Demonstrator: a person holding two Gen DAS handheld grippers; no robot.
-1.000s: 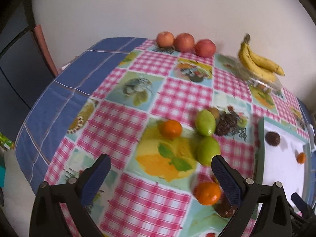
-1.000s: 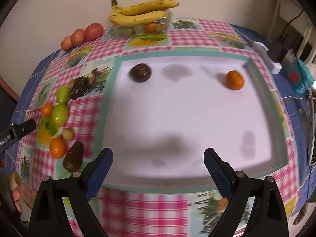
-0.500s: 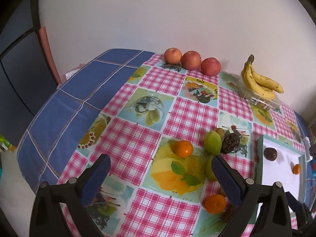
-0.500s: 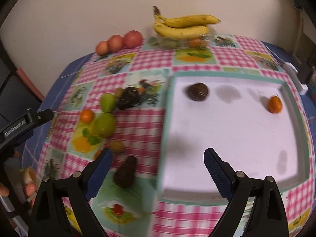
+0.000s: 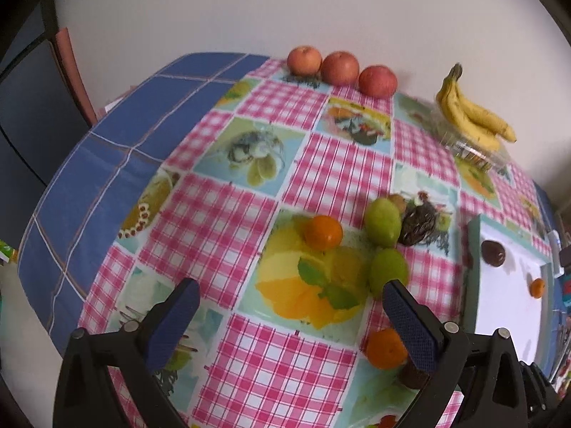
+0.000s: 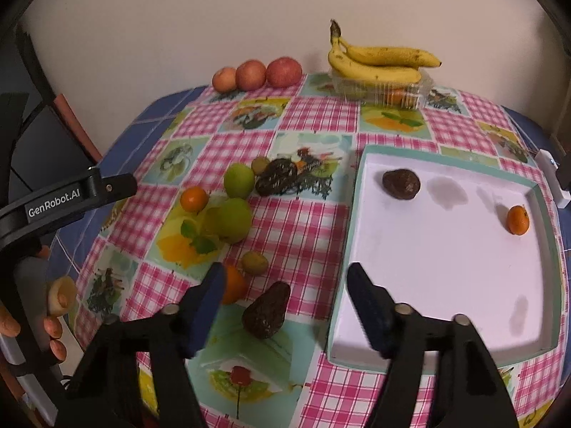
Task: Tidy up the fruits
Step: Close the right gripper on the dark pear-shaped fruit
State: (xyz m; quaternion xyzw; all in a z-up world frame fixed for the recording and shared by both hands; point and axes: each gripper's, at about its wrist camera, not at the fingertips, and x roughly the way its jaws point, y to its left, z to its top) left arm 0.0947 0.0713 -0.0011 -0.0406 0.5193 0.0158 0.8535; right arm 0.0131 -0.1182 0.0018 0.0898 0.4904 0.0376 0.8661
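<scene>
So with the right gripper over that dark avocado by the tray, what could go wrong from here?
The right gripper is closing above the avocado, whose tapered shape could slip from the pads. An orange and a small green fruit sit close by and could get nudged. The tray wall is near the other finger.

Checked pink tablecloth [image 6: 314, 221] over blue cloth [image 5: 117, 142]; pale wall [image 6: 178, 18] behind; white block [image 6: 551, 178] right edge.

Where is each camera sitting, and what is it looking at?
Left wrist: rides the left hand-held gripper, looking down at the oranges and green fruits; its own fingers show.
Right wrist: rides the right hand-held gripper, jaws closing on nothing, above an avocado; a hand shows.
Shared: the bananas and white tray.
</scene>
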